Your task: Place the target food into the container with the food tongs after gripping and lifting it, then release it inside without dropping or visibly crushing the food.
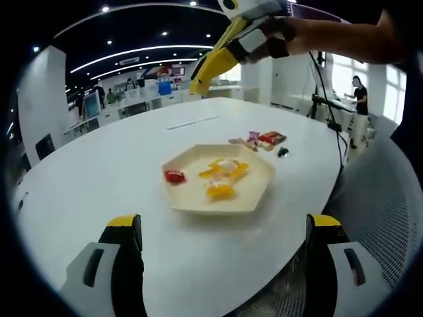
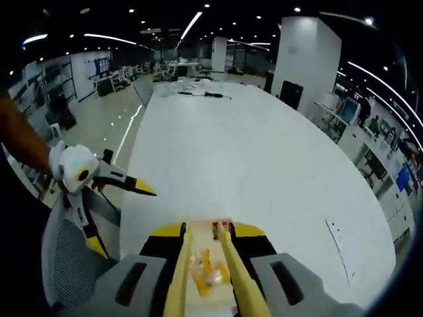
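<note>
Two yellow tong arms (image 2: pixel 210 277), clamped in the right gripper (image 2: pixel 206 264), hover above the hexagonal tray (image 1: pixel 198 198) where the yellow food (image 1: pixel 220 190) lies, so they should descend slowly and squeeze gently, while the left gripper (image 1: pixel 225 264) waits spread wide and empty.

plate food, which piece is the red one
The red piece at the plate's left edge in the left gripper view; the other pieces are yellow-orange and sit nearer the middle.
</note>
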{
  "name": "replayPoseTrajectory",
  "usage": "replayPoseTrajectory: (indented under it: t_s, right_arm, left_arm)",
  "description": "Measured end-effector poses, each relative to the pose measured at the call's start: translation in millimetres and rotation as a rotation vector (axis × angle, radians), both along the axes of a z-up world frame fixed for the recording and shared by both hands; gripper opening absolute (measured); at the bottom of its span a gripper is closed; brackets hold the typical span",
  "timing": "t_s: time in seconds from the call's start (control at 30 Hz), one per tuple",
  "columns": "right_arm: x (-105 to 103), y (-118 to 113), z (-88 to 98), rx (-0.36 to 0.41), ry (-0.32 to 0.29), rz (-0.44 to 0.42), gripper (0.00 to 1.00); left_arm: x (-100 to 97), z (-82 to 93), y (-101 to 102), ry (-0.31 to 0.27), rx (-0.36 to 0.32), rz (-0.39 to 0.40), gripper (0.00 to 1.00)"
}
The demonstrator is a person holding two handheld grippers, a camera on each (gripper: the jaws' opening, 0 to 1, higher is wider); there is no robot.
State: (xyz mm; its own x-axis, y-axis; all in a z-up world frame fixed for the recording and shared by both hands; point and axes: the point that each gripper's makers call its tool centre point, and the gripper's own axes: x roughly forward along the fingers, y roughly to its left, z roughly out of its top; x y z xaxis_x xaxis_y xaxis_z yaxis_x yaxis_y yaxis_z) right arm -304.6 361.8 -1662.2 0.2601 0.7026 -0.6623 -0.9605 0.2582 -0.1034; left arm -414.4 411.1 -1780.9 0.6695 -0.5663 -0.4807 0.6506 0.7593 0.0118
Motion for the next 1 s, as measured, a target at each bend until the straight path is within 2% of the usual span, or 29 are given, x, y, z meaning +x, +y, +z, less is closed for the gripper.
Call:
replayPoseTrajectory:
  t_s: [0.43,0.5,0.77,1.0]
  right_arm:
    - [6,-13,12.3,0.046,-0.028,-0.037,0.26]
    - [8,-13,18.0,0.074,-0.054,-0.038,0.26]
    - [8,-18,30.3,0.111,-0.063,-0.046,0.26]
    - [6,-43,35.4,0.140,-0.061,-0.066,0.26]
  left_arm:
    - [-0.9,-2.2,0,0.007,0.012,-0.007,0.99]
    - [-1.0,-3.7,0,0.011,0.014,-0.009,0.99]
    - [-1.4,-4.6,1,0.018,0.016,-0.005,0.99]
    - [-1.5,-7.3,2,0.027,0.025,-0.006,0.99]
